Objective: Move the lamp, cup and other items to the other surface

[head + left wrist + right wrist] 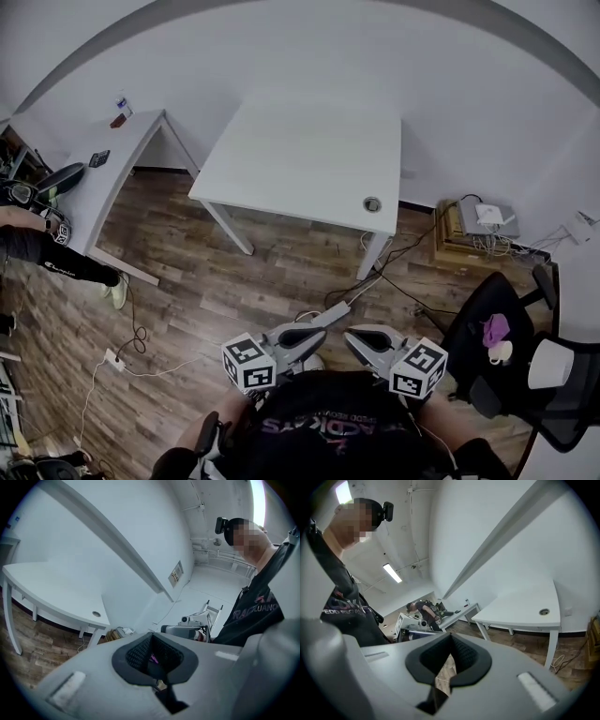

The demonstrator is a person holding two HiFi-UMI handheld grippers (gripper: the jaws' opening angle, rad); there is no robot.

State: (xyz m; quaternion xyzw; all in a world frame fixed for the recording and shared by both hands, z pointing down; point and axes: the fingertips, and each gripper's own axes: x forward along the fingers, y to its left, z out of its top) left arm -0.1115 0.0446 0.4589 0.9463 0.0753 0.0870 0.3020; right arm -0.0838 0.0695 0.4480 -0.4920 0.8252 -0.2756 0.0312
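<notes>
- Holding both grippers low by the body, bottom centre of head view: left gripper (311, 337) and right gripper (360, 337), tips angled toward each other, near but apart.
- Has left fingers (137, 653) shut tip to tip, nothing gripped; shows a speck of purple thru the slit below the tips.
- Has right fingers (465, 655) shut the same way, empty; shows wood floor (520, 641) thru its slit.
- Finds cup (502, 353), white, on black chair (469, 337) at right, well apart from both grippers, w/ purple item (495, 328) touching it on top.
- Finds lamp (553, 364), white & blurry near frame edge, just right of cup; can't tell which seat it sits on.
- Faces big white desk (300, 159) ahead, w/ cable hole (372, 203) near its right front corner.
- Has 2nd desk (112, 178) at left w/ small dark items (98, 158) on top, and another person (37, 246) beside it at left edge.
- Shows power strip (339, 309) + cables on floor between grippers and big desk.
- Shows low box (459, 246) w/ white device (489, 216) on it by right wall.
</notes>
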